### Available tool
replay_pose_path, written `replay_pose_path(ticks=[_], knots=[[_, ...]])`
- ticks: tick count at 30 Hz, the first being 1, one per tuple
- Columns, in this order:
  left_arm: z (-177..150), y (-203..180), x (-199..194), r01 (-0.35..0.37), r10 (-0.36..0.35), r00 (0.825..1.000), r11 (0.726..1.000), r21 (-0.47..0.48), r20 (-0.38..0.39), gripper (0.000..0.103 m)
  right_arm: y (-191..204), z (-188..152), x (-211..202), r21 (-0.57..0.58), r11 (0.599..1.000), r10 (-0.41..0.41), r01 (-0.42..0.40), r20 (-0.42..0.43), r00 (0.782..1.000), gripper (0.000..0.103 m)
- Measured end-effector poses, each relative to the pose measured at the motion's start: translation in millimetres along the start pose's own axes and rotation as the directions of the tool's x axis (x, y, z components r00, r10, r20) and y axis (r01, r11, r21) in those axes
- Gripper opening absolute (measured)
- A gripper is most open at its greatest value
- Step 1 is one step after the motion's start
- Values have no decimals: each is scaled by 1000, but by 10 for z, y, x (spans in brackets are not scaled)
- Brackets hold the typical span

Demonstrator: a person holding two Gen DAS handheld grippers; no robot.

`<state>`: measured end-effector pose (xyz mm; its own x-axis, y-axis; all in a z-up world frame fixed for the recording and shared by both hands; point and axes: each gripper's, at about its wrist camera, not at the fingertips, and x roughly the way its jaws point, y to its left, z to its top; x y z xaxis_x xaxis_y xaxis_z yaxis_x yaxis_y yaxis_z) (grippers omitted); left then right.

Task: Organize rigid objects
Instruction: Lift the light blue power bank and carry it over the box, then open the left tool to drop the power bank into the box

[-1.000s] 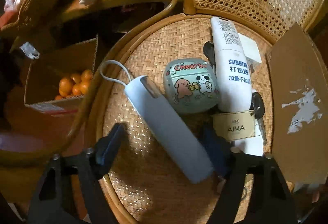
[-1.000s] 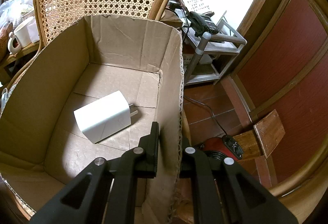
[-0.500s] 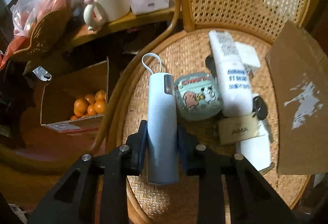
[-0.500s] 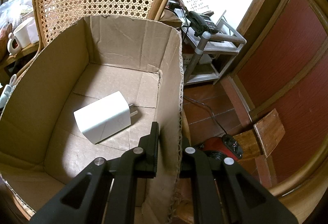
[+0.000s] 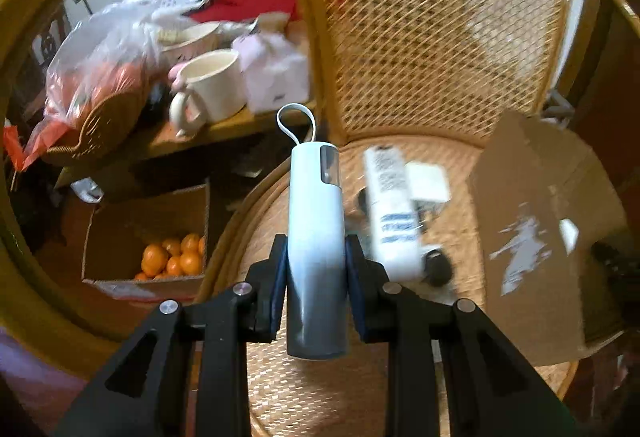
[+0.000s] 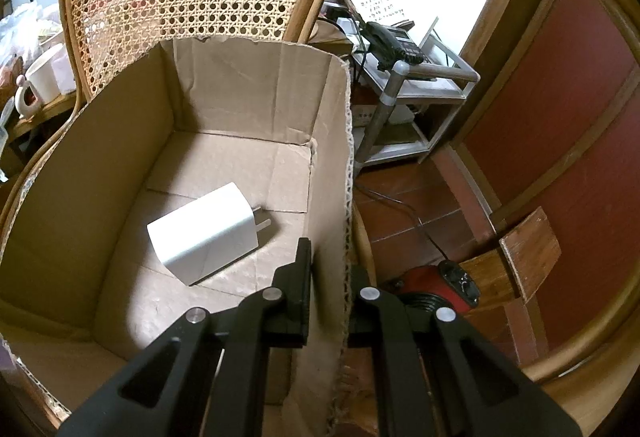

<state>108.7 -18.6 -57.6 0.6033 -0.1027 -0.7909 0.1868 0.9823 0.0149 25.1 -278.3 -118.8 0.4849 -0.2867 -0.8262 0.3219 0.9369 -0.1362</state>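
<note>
My left gripper (image 5: 316, 261) is shut on a pale blue cylinder (image 5: 316, 213) with a white loop at its far end, held lifted above the woven chair seat (image 5: 320, 389). On the seat behind it lie a white tube (image 5: 392, 213), a small white block (image 5: 428, 181) and a dark key (image 5: 438, 269), all blurred. The cardboard box (image 5: 536, 237) stands at the right of the seat. My right gripper (image 6: 330, 277) is shut on the right wall of that cardboard box (image 6: 328, 165). Inside the box lies a white charger (image 6: 204, 233).
A side table at the left carries a cream mug (image 5: 212, 89), a pink-white carton (image 5: 276, 77) and a bag of fruit (image 5: 100, 73). A floor box of oranges (image 5: 172, 257) sits below. Right of the chair stand a metal rack with a phone (image 6: 400, 49) and a red object (image 6: 424, 289).
My left gripper closed on the pale blue cylinder, turned it lengthwise between the fingers and lifted it off the seat. The view tilted upward. The right gripper and the box stayed still.
</note>
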Motion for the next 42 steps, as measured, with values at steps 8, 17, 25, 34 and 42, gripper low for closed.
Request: replay_pose_path(ticks=[8, 17, 25, 34, 42], knots=[[83, -432, -270, 96, -101, 987, 994, 45, 121, 26, -20, -4, -42, 31, 999, 16, -17, 37, 999, 8], [109, -941, -570, 236, -261, 931, 964, 122, 256, 26, -30, -5, -80, 68, 997, 29, -34, 78, 997, 6], [41, -1268, -624, 301, -347, 904, 932, 204, 251, 26, -10, -18, -124, 72, 997, 18, -26, 116, 993, 6], [24, -1432, -343, 317, -350, 926, 924, 215, 139, 26, 37, -19, -152, 75, 997, 14, -25, 145, 989, 6], [-9, -1520, -258, 234, -277, 951, 935, 265, 137, 26, 43, -11, -142, 111, 993, 25, -41, 143, 989, 6]])
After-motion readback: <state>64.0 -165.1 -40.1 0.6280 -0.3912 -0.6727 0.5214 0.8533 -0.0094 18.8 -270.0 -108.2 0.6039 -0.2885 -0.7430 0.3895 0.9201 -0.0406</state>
